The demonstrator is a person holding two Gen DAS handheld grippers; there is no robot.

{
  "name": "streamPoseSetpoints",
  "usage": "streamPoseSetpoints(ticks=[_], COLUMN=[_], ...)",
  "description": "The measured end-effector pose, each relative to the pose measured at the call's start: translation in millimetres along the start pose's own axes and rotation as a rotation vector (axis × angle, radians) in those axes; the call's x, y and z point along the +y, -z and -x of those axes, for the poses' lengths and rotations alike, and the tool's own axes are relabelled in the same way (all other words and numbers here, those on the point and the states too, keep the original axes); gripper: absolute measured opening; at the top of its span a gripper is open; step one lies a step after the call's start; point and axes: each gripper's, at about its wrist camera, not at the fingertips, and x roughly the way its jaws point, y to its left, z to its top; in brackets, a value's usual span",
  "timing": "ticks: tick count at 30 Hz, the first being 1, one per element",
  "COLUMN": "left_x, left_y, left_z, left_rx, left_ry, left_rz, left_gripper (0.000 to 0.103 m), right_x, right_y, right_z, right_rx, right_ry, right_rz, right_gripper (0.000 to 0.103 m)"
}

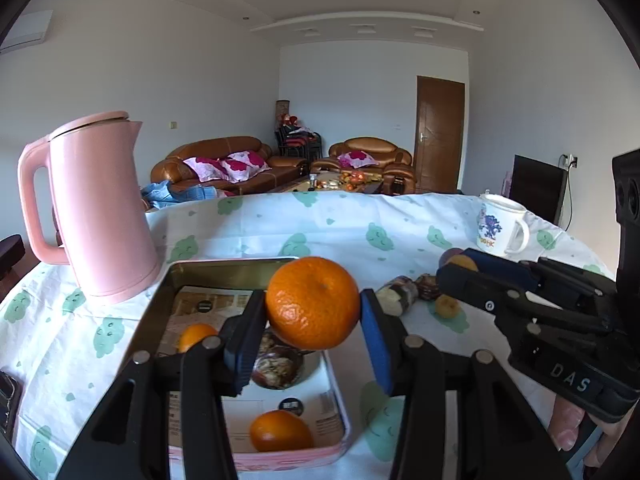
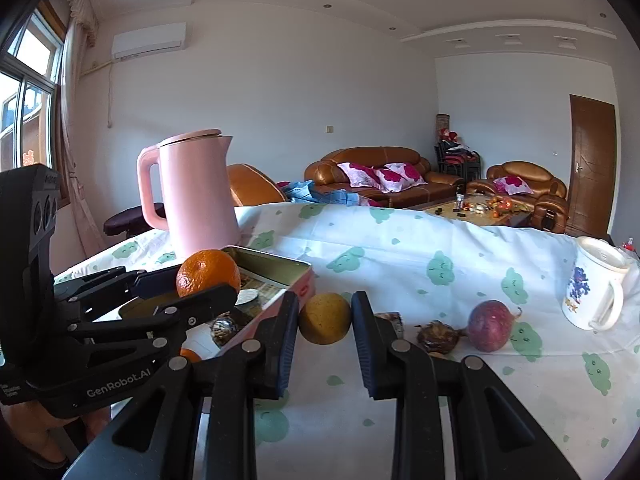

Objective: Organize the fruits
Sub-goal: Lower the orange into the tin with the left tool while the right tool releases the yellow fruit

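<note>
A pink kettle point(image 1: 96, 208) stands at the left on the table point(image 1: 280, 220), which is covered by a white cloth with green cloud prints. Just beside it lies an open pink tin point(image 1: 224, 272) – inside are two small oranges, one at the left point(image 1: 194, 336) and one at the near edge point(image 1: 280, 436), plus two brown wrinkled fruits point(image 1: 276, 368).

Above the tin, the left gripper point(image 1: 314, 316) is clamped on a large orange point(image 1: 313, 303), its blue pads pressing both sides and the fruit clear of the tin floor.

To the right, the right gripper point(image 2: 325, 320) is closed on a small yellow fruit point(image 2: 325, 319), held above the cloth beside the tin's outer wall. Past it on the cloth lie a dried brown fruit point(image 2: 437, 337) and a purple passion fruit point(image 2: 491, 325) – near each other. At the far right stands a white mug point(image 2: 592, 284) with a blue print.
</note>
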Motion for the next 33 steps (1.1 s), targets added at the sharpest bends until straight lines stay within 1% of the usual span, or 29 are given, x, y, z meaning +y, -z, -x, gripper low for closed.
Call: streamPoseSetpoints(ticks=[18,33], left_x=[30,70], left_y=[-1,-3], left_z=[6,7], left_rx=[0.011,0.045], left_ry=[-0.062,-0.133], left_rz=[0.021,0.056], left_gripper=[0.048,0.048], right_x=[30,58], right_y=[-13,-21], right_z=[-12,-31], right_rx=[-0.002,0.006], right_ry=[-0.053,-0.114], right_rz=[0.055,0.092], right_gripper=[0.029,0.029])
